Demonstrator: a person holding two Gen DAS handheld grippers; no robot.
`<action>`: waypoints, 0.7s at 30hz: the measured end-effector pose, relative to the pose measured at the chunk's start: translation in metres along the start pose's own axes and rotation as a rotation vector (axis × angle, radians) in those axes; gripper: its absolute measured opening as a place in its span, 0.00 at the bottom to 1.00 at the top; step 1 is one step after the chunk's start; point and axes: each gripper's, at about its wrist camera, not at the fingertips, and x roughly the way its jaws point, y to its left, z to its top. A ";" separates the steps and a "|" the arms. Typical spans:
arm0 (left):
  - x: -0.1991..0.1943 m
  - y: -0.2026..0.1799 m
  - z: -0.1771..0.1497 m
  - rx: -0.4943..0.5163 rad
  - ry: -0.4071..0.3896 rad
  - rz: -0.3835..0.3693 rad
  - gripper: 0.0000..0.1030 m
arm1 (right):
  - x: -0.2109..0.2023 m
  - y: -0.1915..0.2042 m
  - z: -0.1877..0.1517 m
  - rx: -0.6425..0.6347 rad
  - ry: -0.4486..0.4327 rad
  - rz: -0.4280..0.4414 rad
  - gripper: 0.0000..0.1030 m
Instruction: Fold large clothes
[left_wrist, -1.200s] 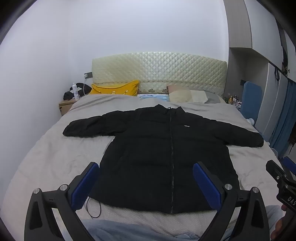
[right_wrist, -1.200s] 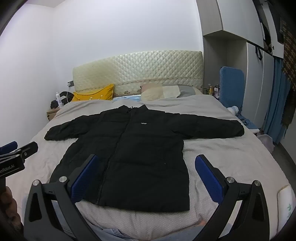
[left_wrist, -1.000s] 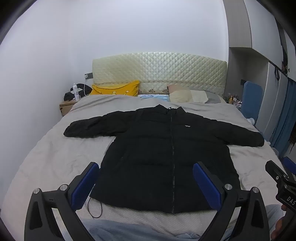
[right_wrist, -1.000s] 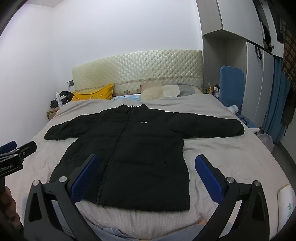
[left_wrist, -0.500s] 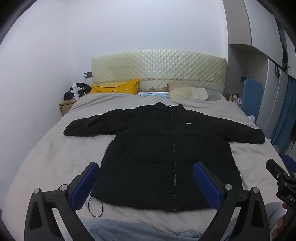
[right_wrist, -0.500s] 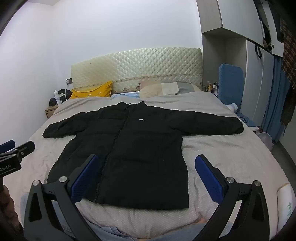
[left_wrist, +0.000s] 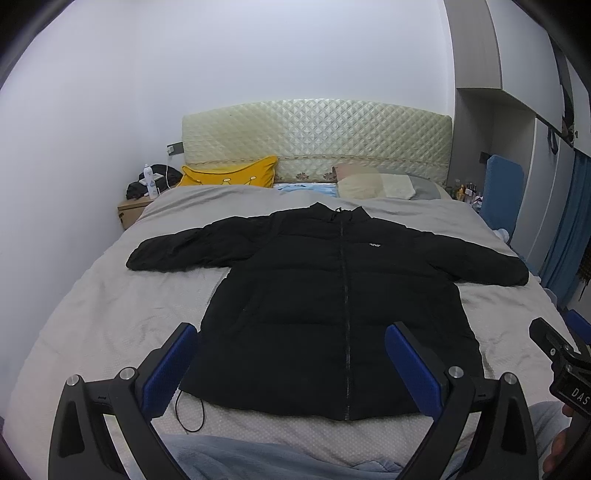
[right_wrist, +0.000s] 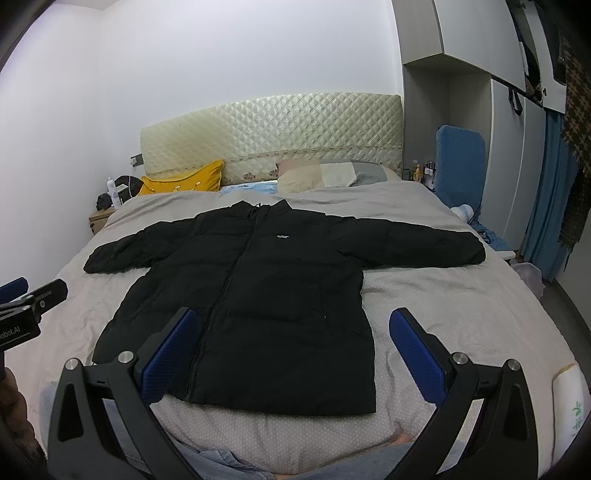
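Note:
A black puffer jacket (left_wrist: 332, 295) lies flat and zipped on the grey bed (left_wrist: 92, 314), front up, both sleeves spread out to the sides. It also shows in the right wrist view (right_wrist: 258, 288). My left gripper (left_wrist: 291, 350) is open and empty, held above the jacket's hem near the foot of the bed. My right gripper (right_wrist: 291, 343) is open and empty too, above the hem's right part. Each gripper's body shows at the edge of the other's view.
A quilted headboard (left_wrist: 317, 144), a yellow pillow (left_wrist: 232, 173) and beige pillows (left_wrist: 376, 184) are at the far end. A nightstand (left_wrist: 133, 210) with a bottle is at the left. A blue chair (right_wrist: 460, 166) and wardrobes stand right. A thin black cord (left_wrist: 190, 413) lies by the hem.
Both grippers have drifted slightly forward and up, so the jacket sits a little lower in view. The jaws stay open. The jacket has not moved.

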 end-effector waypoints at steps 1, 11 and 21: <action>0.000 0.000 0.001 0.001 0.000 0.001 0.99 | 0.001 0.000 0.000 0.000 0.001 0.000 1.00; -0.001 0.001 0.000 0.000 0.000 -0.003 0.99 | 0.001 0.001 0.001 -0.001 0.001 -0.004 1.00; 0.001 0.002 0.000 -0.002 0.008 -0.005 0.99 | 0.000 0.001 0.001 -0.002 0.005 -0.002 1.00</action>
